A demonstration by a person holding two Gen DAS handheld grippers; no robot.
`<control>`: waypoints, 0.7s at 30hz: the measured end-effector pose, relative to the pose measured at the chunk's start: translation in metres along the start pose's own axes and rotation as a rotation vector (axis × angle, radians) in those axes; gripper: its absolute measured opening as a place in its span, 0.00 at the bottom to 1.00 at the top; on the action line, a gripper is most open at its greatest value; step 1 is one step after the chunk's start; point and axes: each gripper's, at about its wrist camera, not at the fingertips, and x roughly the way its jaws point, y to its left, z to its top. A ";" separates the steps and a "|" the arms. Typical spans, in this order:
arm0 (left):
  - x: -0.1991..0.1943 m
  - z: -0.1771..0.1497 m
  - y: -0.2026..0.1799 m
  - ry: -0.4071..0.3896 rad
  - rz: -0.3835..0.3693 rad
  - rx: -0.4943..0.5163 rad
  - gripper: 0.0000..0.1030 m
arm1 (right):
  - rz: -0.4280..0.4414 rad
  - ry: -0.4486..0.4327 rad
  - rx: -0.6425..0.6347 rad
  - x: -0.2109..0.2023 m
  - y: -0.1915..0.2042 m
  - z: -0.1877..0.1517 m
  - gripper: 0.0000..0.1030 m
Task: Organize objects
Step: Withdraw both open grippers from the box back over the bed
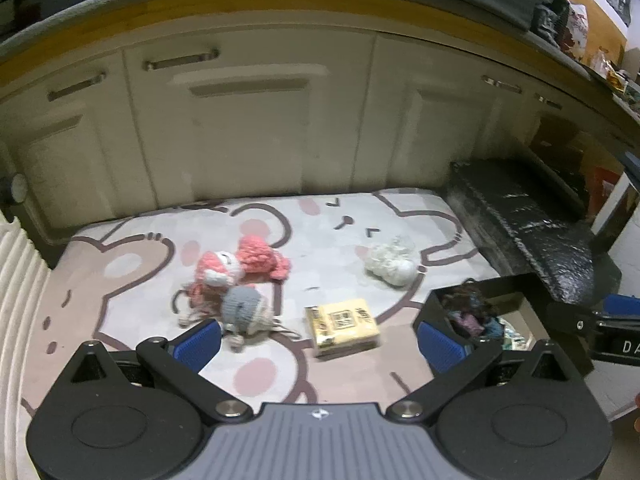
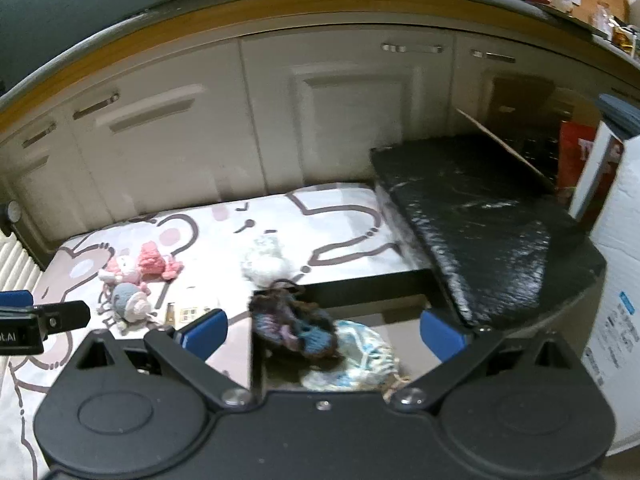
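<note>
So the left tool (image 1: pixel 318 338) is wide open with nothing between its blue pads (image 1: pixel 200 342), hanging low over a cartoon bear mat (image 1: pixel 132 280) on the floor. Just past its left pad sits a grey knitted toy (image 1: pixel 244 308), touching a pink knitted toy (image 1: pixel 240 264) right behind it. A bit right of those, near the middle of the tool's gap, there's a yellow tissue pack (image 1: pixel 344 326) lying flat on the mat, and farther back to the right a white fluffy toy (image 1: pixel 390 262) on its own, well apart from the pink one. At the near right edge of the mat is an open black storage box (image 1: pixel 476 298) with its black lid (image 1: pixel 520 232) propped up behind it. The right tool (image 2: pixel 324 336) is also spread open and empty, hovering right over that box, so its wrist view looks down into it: a dark purple and blue knitted thing (image 2: pixel 296 324) sits inside toward the left wall, touching a pale blue and white bundle (image 2: pixel 360 360) nearer the camera. From that view the left tool pokes in at the far left edge, over the mat. Behind everything there's a row of cream cabinet doors (image 1: pixel 248 120) under a wood-edged counter (image 1: pixel 240 0), and a white ribbed radiator (image 1: pixel 16 280) on the far left. Kinda blurry all round, so I can't make out the print on the tissue pack.
</note>
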 end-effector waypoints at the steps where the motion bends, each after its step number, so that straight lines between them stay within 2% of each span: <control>1: -0.001 0.000 0.004 -0.002 0.004 -0.006 1.00 | 0.006 0.000 -0.004 0.001 0.004 0.001 1.00; 11: -0.011 -0.002 0.044 -0.037 0.033 -0.065 1.00 | 0.060 -0.024 -0.026 0.008 0.039 0.006 1.00; 21: -0.013 -0.001 0.081 -0.065 0.097 -0.127 1.00 | 0.107 -0.053 -0.082 0.019 0.070 0.011 1.00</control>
